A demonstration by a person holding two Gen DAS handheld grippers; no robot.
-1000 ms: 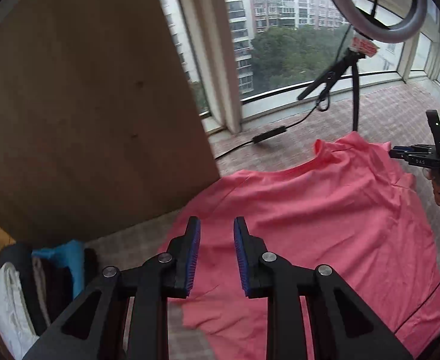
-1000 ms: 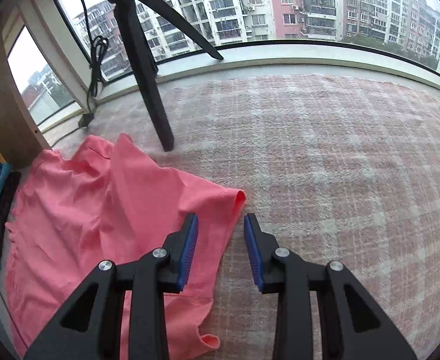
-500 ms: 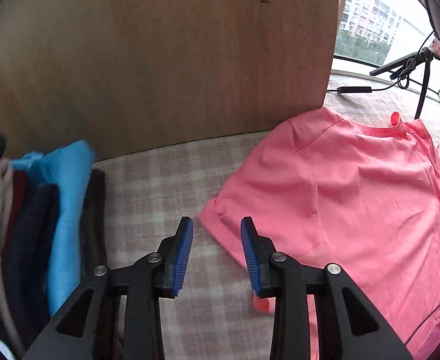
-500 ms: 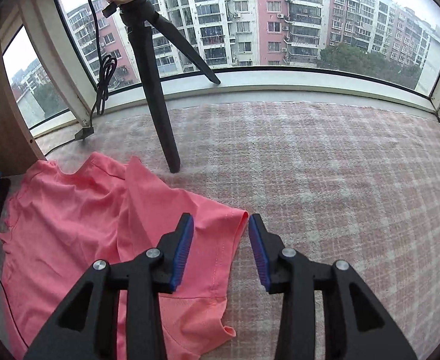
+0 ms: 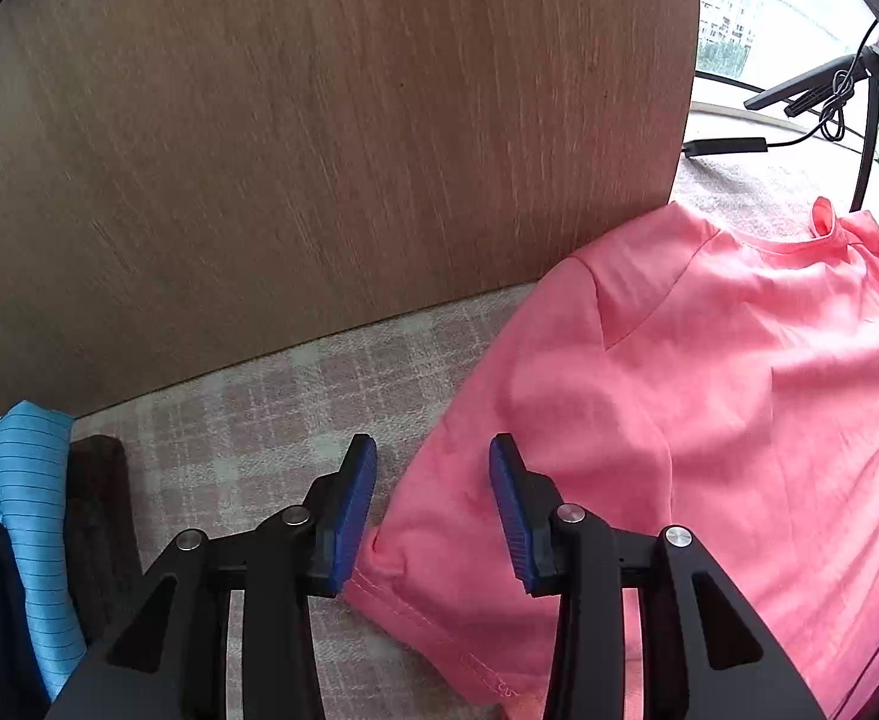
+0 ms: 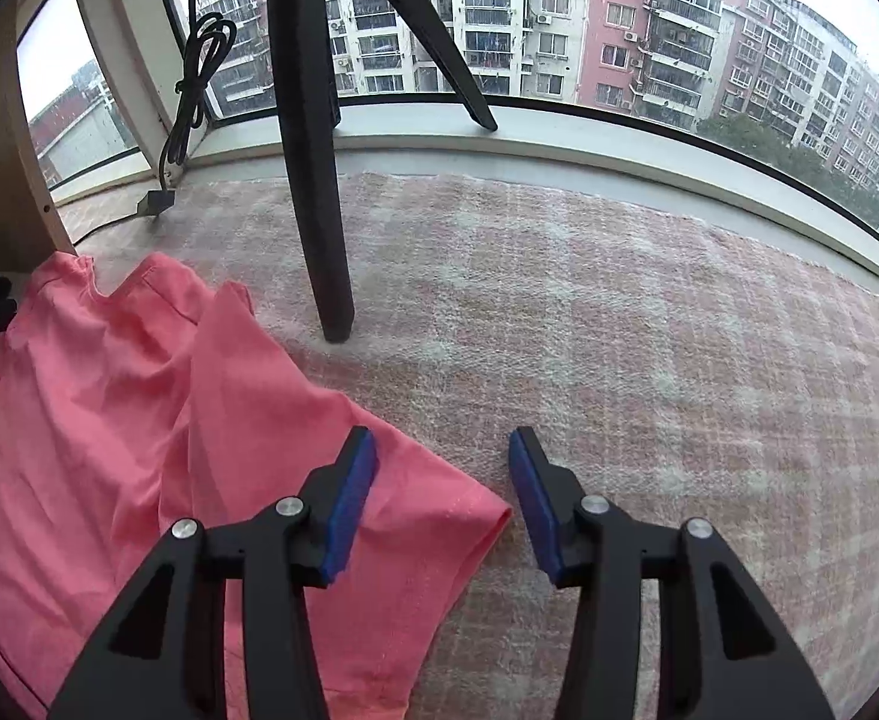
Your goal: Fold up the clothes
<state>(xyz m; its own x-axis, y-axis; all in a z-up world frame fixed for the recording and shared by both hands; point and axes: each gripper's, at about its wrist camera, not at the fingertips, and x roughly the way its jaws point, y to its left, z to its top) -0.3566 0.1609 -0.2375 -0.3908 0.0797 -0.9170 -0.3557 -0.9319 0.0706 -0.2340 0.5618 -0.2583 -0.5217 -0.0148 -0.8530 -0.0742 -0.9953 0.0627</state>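
A pink T-shirt (image 5: pixel 709 390) lies spread flat on a plaid cover (image 5: pixel 271 414), collar toward the window. My left gripper (image 5: pixel 433 504) hangs low over the shirt's left sleeve; its jaws are opening, and the sleeve's hem (image 5: pixel 391 564) lies between the blue pads without being pressed. In the right wrist view the same T-shirt (image 6: pixel 109 420) fills the left side. My right gripper (image 6: pixel 442 498) is open over the other sleeve, whose end (image 6: pixel 475 516) sits between the pads, untouched by them.
A wooden panel (image 5: pixel 319 150) stands right behind the left sleeve. A stack of folded clothes (image 5: pixel 25 510) lies at the far left. A black tripod leg (image 6: pixel 319 210) rests on the plaid cover (image 6: pixel 649 360) beyond the right sleeve, with a cable (image 6: pixel 193 78) hanging by the window.
My left gripper dropped and swung left from the shirt's body to its sleeve by the wooden panel. Both grippers' jaws widened. The right gripper shifted slightly over the other sleeve's end.
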